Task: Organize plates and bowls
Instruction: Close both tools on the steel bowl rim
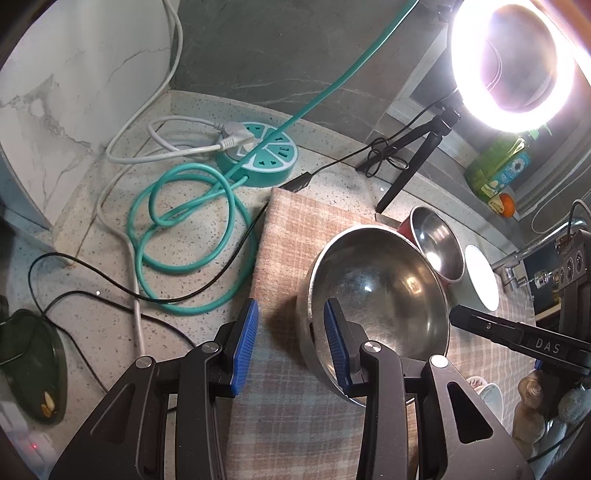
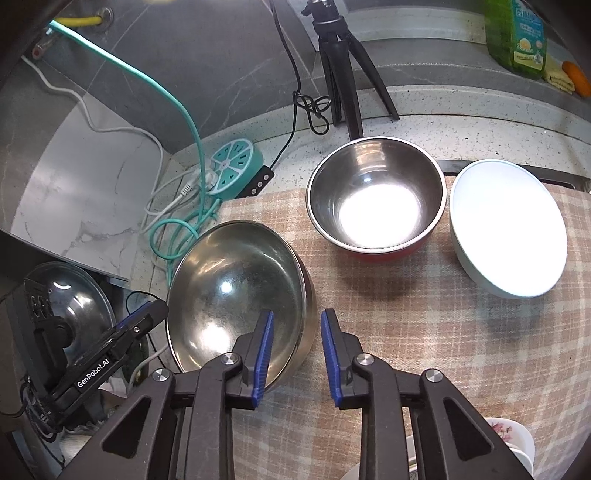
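Note:
A large steel bowl (image 1: 384, 291) (image 2: 236, 295) sits on a plaid cloth (image 1: 295, 229) (image 2: 424, 332). Behind it stand a red-sided steel bowl (image 2: 375, 201) (image 1: 437, 243) and a white bowl (image 2: 508, 227) (image 1: 480, 277). My left gripper (image 1: 291, 321) is open, its jaws astride the big bowl's left rim, one finger inside and one outside. My right gripper (image 2: 295, 332) is open, astride the same bowl's right rim. Each gripper shows in the other's view, the right one (image 1: 517, 332) and the left one (image 2: 110, 339).
A teal power strip (image 1: 258, 151) (image 2: 236, 162) with coiled teal and white cables lies left of the cloth. A ring light (image 1: 513, 62) on a black tripod (image 2: 340, 70) stands behind. A green soap bottle (image 2: 517, 33), a glass lid (image 2: 74, 302), and a floral dish (image 2: 509, 439) are nearby.

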`<state>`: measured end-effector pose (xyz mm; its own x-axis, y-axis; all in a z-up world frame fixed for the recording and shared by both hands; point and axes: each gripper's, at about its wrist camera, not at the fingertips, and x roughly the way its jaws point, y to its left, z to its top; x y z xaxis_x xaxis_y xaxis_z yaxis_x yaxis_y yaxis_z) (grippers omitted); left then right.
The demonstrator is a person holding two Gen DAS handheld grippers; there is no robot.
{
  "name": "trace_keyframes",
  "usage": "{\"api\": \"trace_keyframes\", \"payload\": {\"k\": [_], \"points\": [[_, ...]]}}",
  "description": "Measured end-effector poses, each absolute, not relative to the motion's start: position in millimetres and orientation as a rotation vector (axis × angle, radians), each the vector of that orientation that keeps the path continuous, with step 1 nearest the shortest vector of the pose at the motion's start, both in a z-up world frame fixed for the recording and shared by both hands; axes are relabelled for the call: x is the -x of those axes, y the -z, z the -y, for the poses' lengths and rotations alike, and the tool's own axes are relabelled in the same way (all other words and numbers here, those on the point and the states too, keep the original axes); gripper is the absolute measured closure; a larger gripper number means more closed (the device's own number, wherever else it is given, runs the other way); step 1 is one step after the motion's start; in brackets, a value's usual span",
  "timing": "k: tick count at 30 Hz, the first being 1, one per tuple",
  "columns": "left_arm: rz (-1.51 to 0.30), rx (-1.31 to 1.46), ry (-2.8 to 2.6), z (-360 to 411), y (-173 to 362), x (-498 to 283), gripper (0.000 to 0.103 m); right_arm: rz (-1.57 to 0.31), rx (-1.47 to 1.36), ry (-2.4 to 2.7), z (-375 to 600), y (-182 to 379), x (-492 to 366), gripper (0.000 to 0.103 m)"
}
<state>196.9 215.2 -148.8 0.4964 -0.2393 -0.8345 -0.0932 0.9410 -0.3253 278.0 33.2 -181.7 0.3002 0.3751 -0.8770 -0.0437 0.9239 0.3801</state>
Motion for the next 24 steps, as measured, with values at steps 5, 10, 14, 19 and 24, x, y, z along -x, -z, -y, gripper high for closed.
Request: {"api": "trace_keyframes", "payload": {"k": [5, 10, 14, 19, 24], "points": [[-1.059, 0.342, 0.097, -213, 152, -200, 0.07, -1.252, -0.288, -0.269, -36, 188, -282, 0.086], [-1.074, 0.333, 0.105, -209, 158, -203, 0.08, -1.267, -0.291, -0.265, -35, 195, -284, 0.092], [-1.08, 0.336, 0.119, -207, 162, -205, 0.085, -1.269, -0.287, -0.271, -38, 196, -284, 0.094], [-1.082, 0.336, 0.137, -201, 163, -205, 0.091, -1.264, -0.279, -0.268, -40, 194, -284, 0.095], [-1.079, 0.337, 0.134, -199, 163, -205, 0.091, -1.268, -0.277, -0.265, -40, 194, -284, 0.095]]}}
